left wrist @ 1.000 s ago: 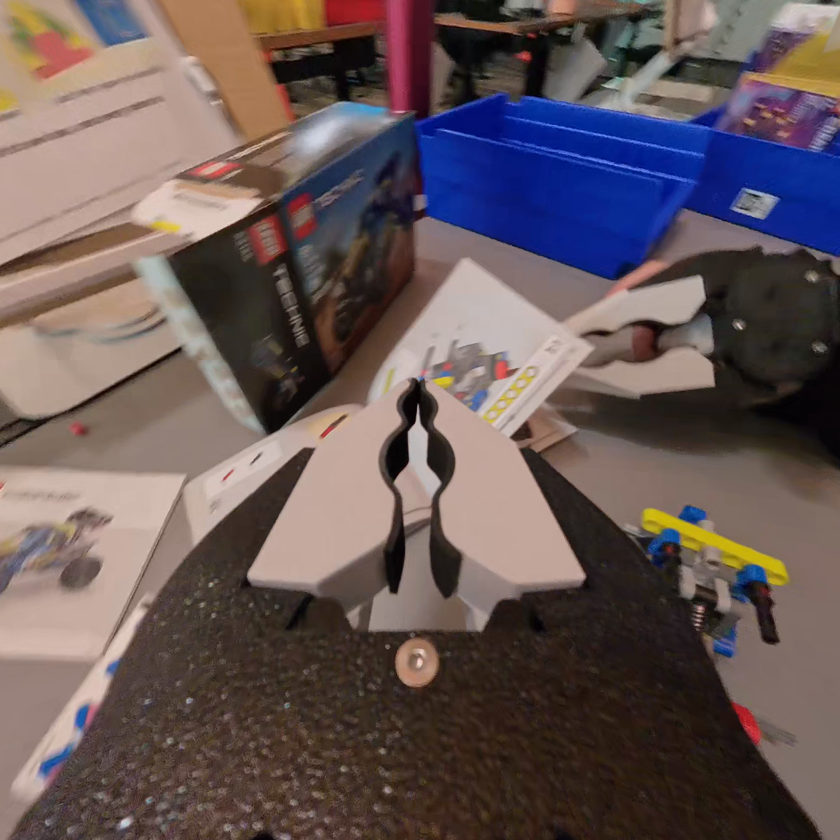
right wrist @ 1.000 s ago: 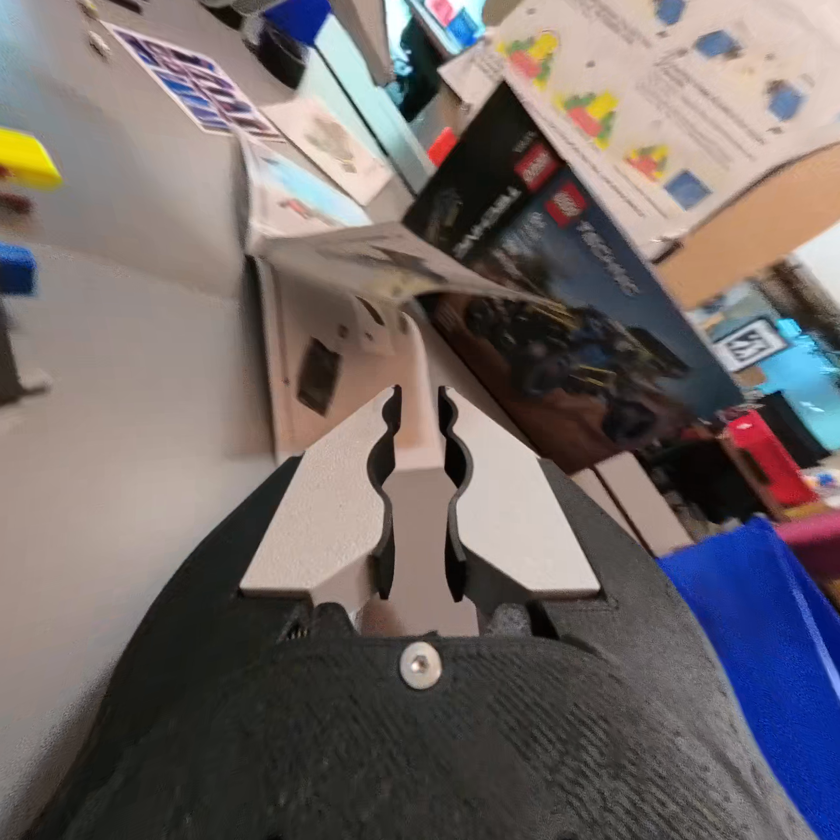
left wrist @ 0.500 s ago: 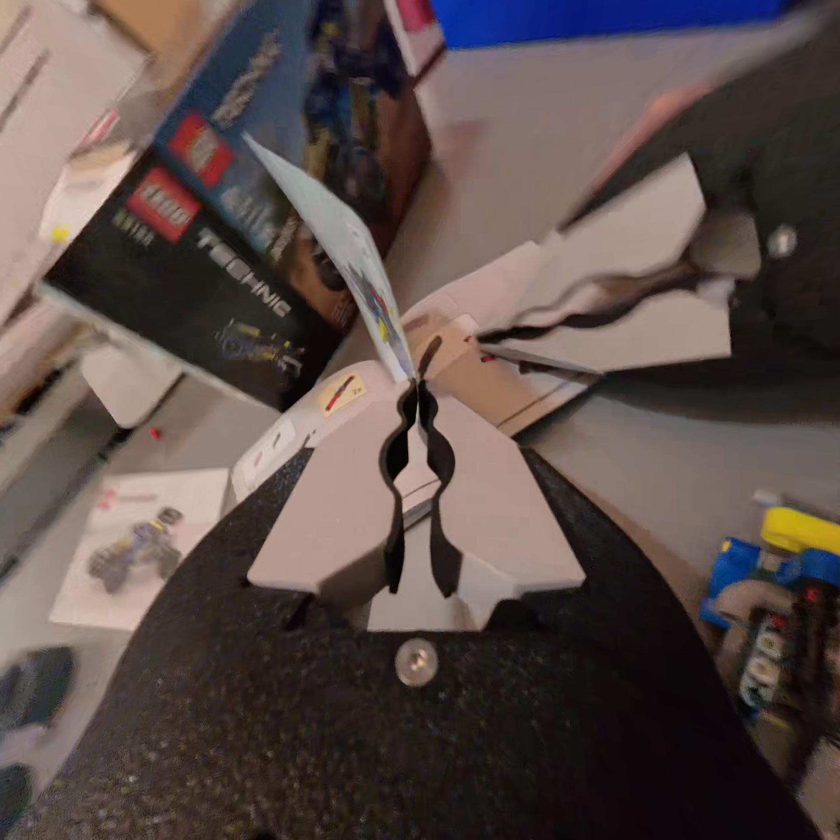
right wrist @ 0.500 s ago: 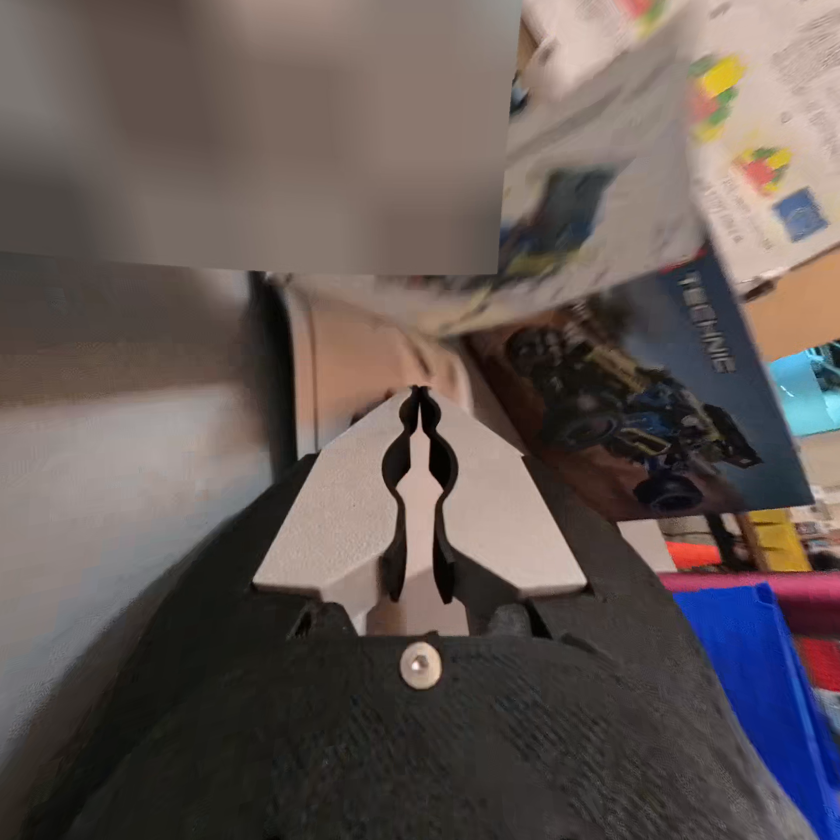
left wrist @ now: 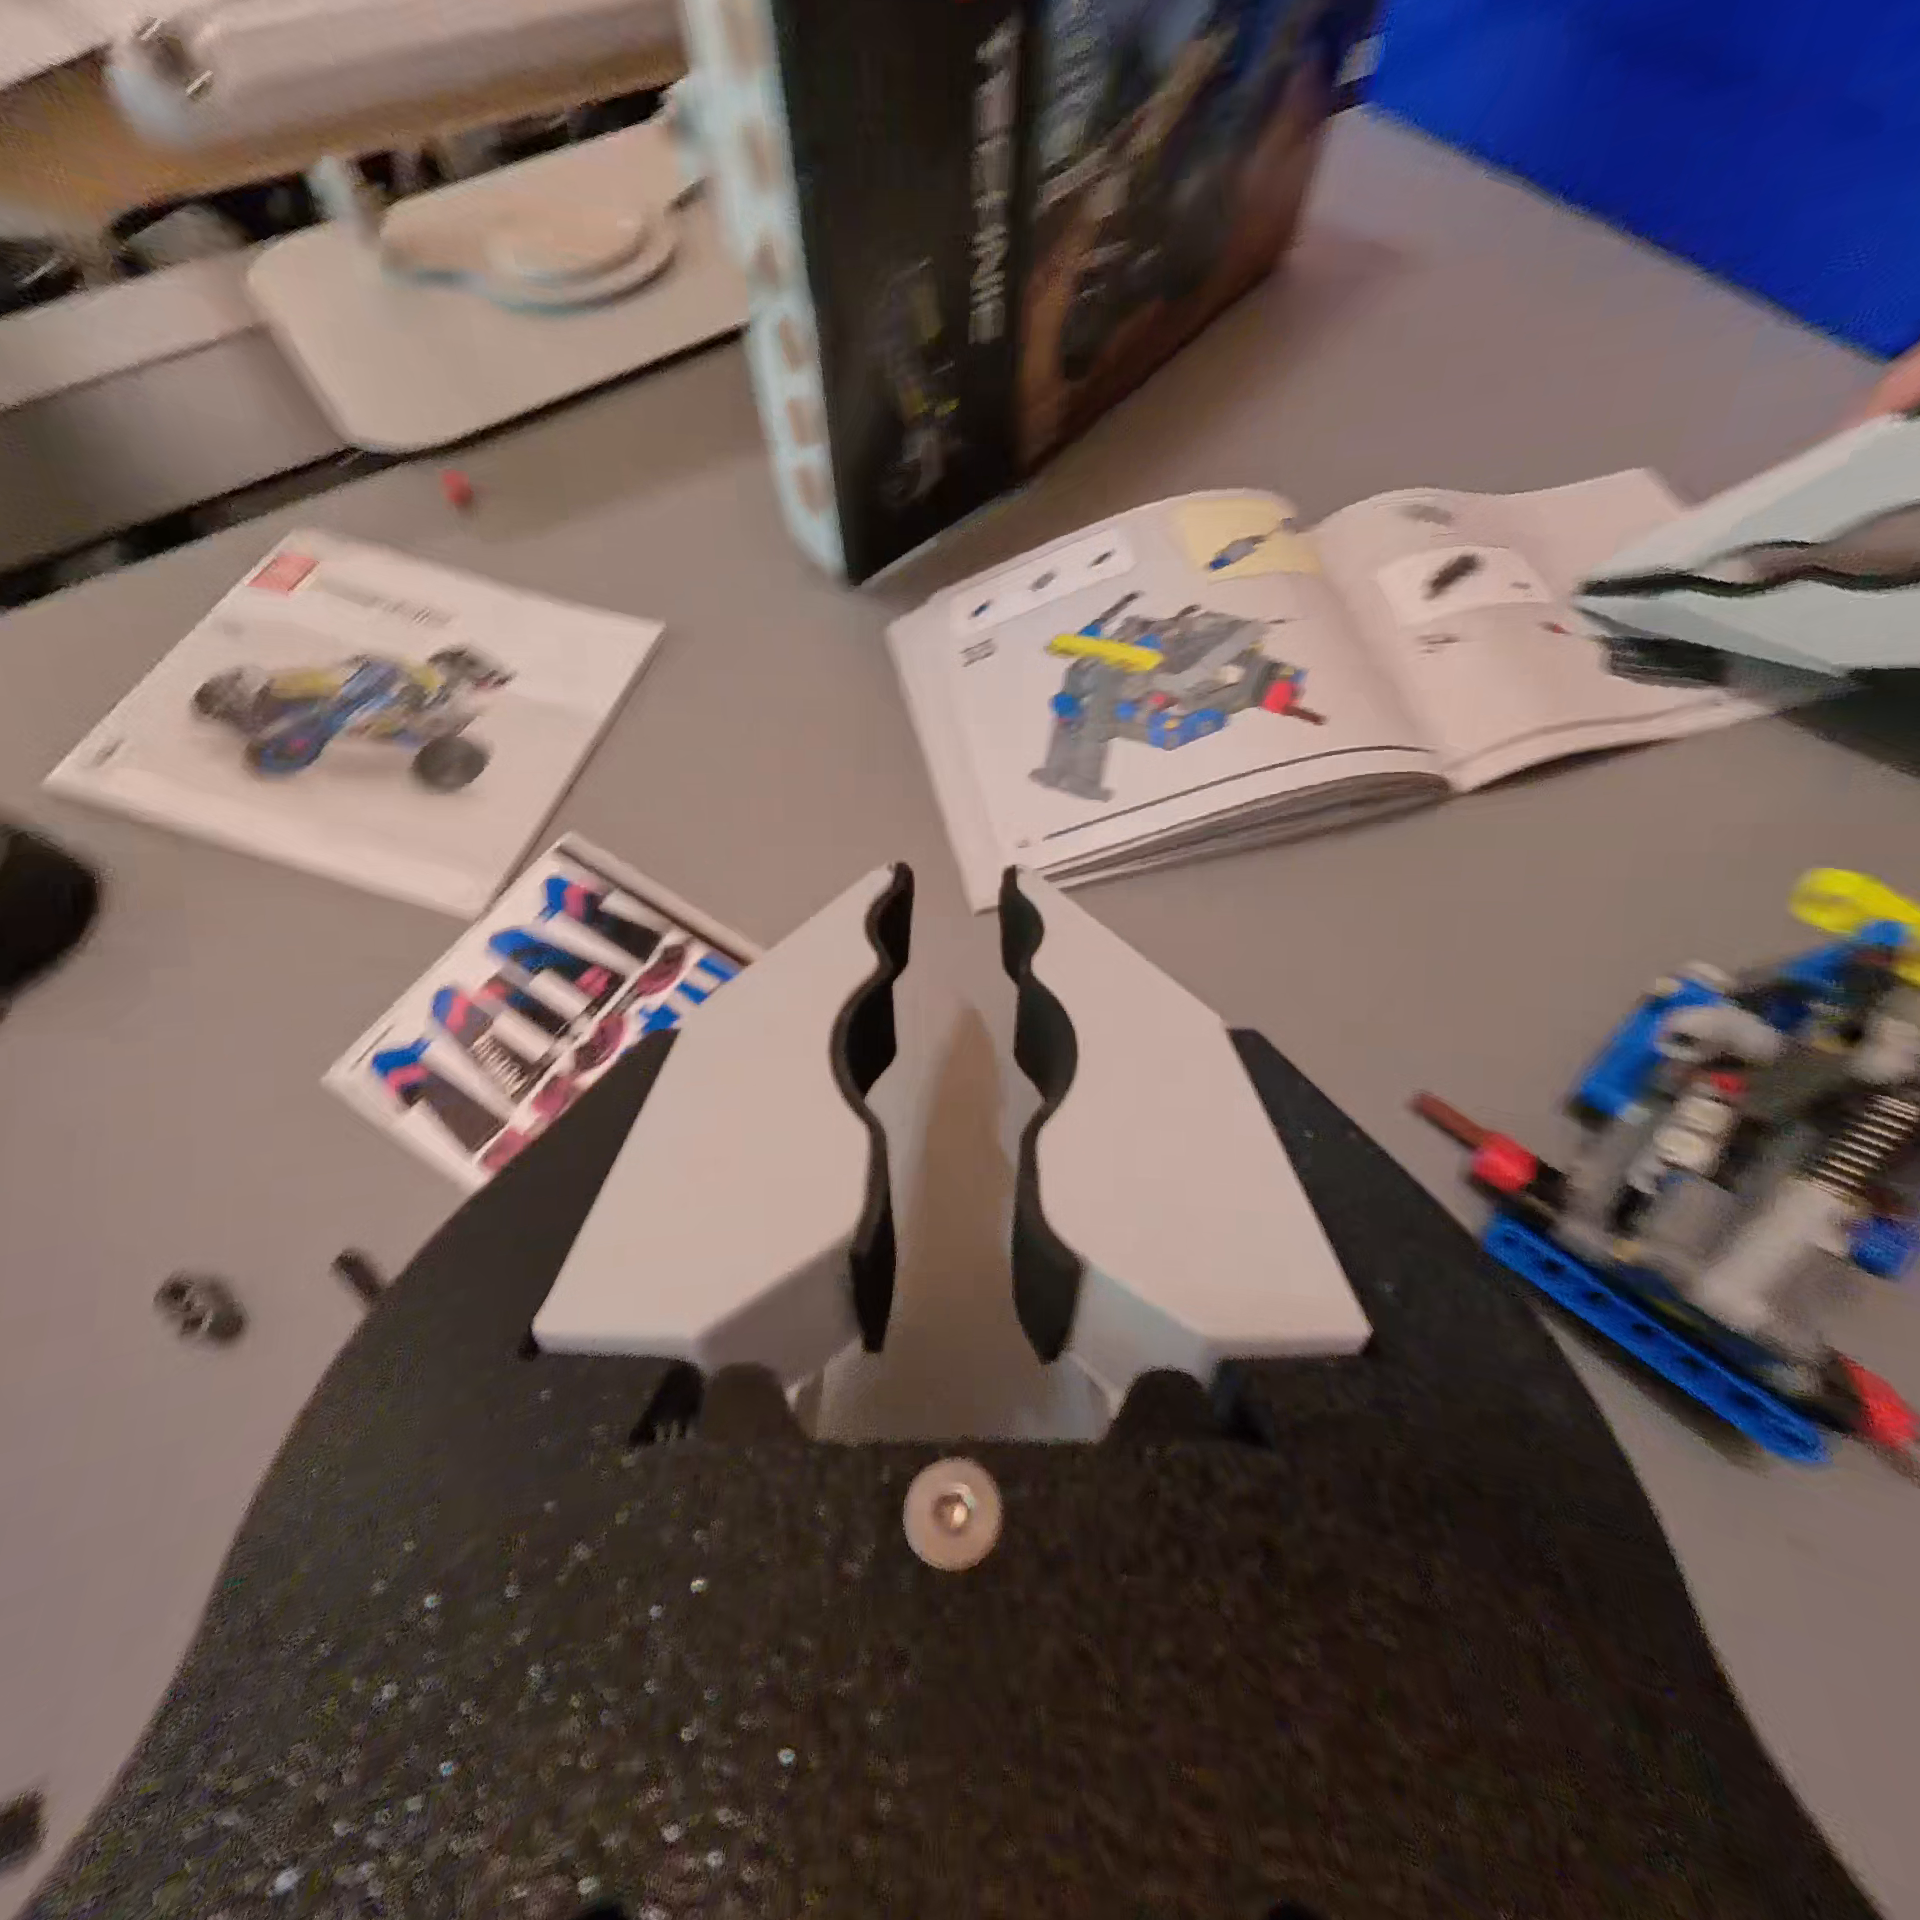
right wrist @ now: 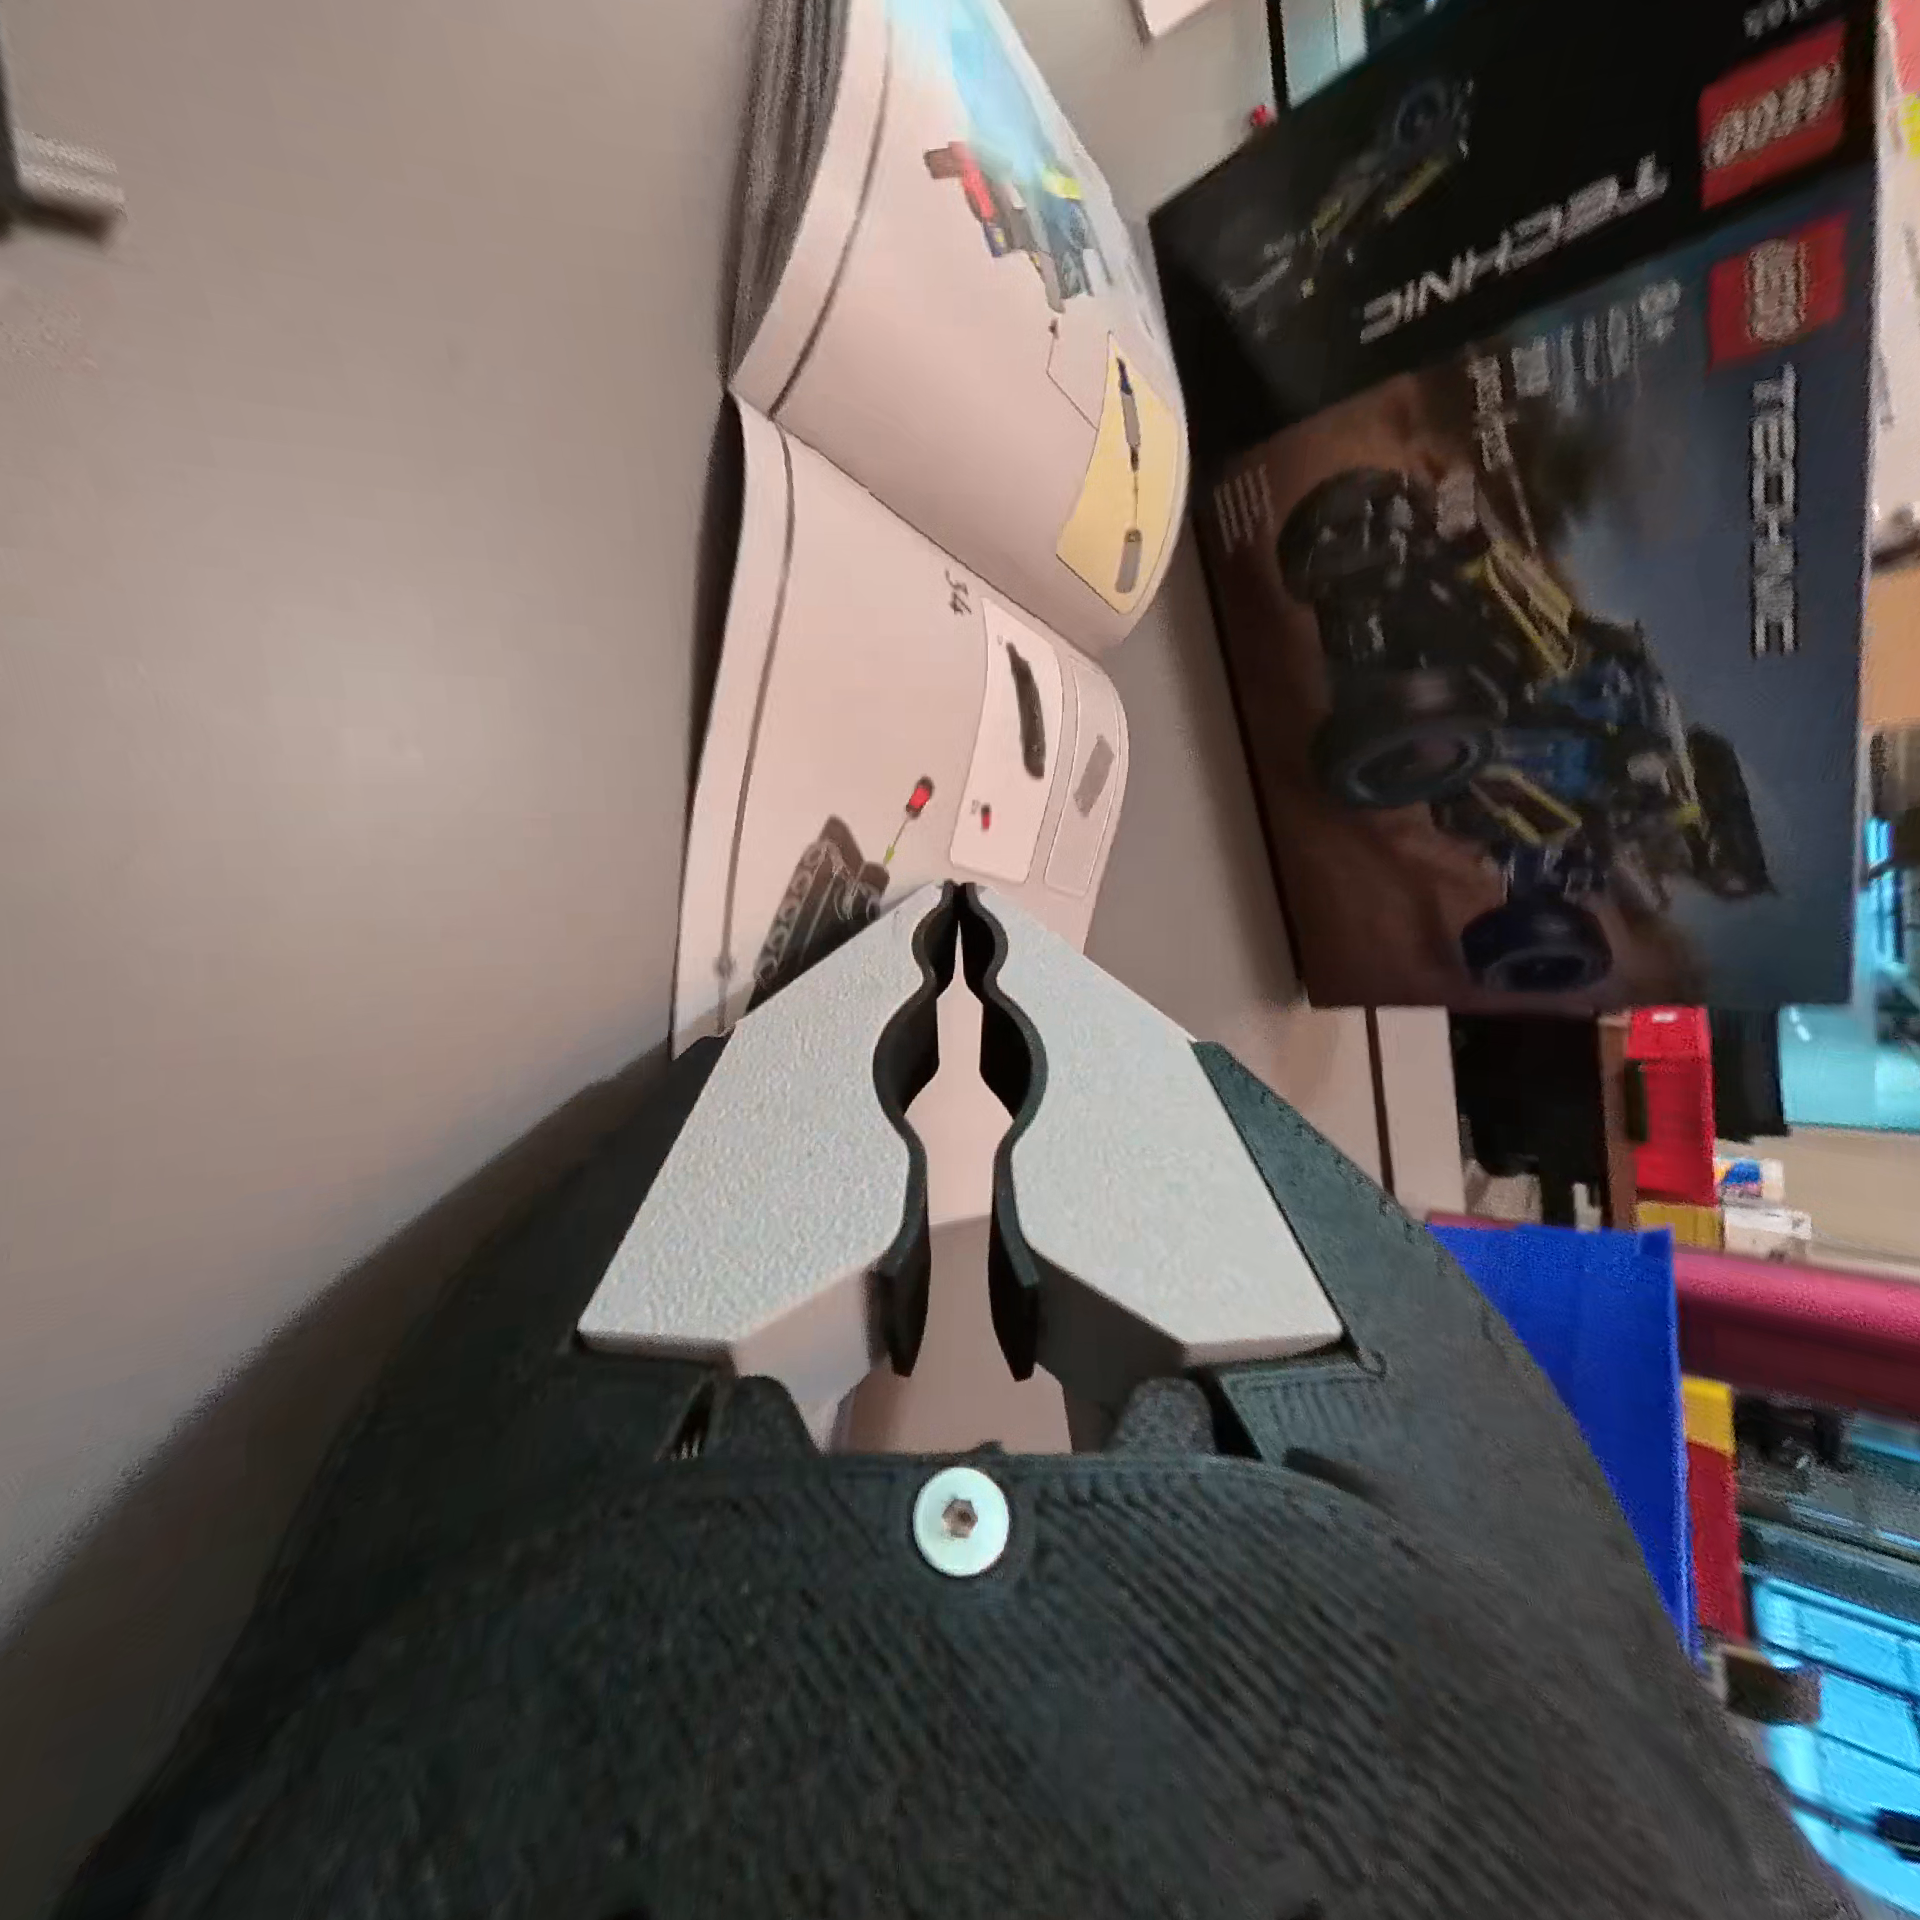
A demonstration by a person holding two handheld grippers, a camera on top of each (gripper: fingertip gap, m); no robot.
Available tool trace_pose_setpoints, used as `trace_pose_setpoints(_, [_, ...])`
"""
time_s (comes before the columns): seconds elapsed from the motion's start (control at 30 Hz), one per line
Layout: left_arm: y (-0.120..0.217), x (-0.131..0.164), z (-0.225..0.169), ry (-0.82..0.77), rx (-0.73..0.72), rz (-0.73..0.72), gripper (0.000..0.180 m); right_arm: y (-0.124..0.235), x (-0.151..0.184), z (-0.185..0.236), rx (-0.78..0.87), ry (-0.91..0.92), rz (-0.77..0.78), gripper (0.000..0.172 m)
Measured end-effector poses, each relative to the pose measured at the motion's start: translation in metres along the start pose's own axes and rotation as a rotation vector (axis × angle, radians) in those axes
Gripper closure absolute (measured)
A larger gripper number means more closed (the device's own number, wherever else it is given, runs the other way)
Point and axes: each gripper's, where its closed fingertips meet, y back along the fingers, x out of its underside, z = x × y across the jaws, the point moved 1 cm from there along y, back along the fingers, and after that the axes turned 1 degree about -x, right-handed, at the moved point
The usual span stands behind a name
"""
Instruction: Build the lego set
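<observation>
Left wrist view, left to right. Closed booklet [left wrist: 353,717] with a buggy on its cover lies flat on the grey table [left wrist: 727,665]. Just right of it and nearer, a sticker sheet [left wrist: 520,1013], partly under the left gripper [left wrist: 954,894]. That gripper's tongs stand apart, bare table between them, nothing gripped; the tips hang just short of the near corner of the open instruction book [left wrist: 1226,675]. Behind the book stands a dark toy box [left wrist: 1029,239], upright, blue bin [left wrist: 1662,135] behind it. At the right edge the right gripper [left wrist: 1621,603] reaches in over the book's right-hand page, fingers drawn together. Near right: a part-built blue and grey model [left wrist: 1745,1153], with a small red pin [left wrist: 1496,1164] beside it. Small dark bits [left wrist: 197,1304] lie at near left.

Right wrist view, rolled on its side, shows none of the closed booklet, sticker sheet or left gripper. It gives the open instruction book [right wrist: 914,644] close up, with the right gripper [right wrist: 956,891] over its page, tongs together at the tips; whether a leaf is pinched, cannot tell. The toy box [right wrist: 1558,623] front shows plainly here. Only here: red and blue items [right wrist: 1673,1112] beyond the table.
</observation>
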Motion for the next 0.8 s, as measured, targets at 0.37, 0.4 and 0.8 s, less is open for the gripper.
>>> trace_pose_setpoints(0.37, [0.06, 0.048, -0.102, -0.307, 0.745, 0.07, 0.115, 0.077, -0.105, 0.047, -0.542, -0.477, -0.53, 0.101])
trace_pose_setpoints(0.4, [0.057, 0.055, -0.107, -0.3, 0.742, 0.093, 0.111, 0.069, -0.111, 0.056, -0.576, -0.456, -0.516, 0.1])
trace_pose_setpoints(0.8, [0.025, 0.063, -0.106, -0.464, 0.579, 0.124, 0.119, 0.045, -0.118, 0.071, -0.502, -0.431, -0.379, 0.127])
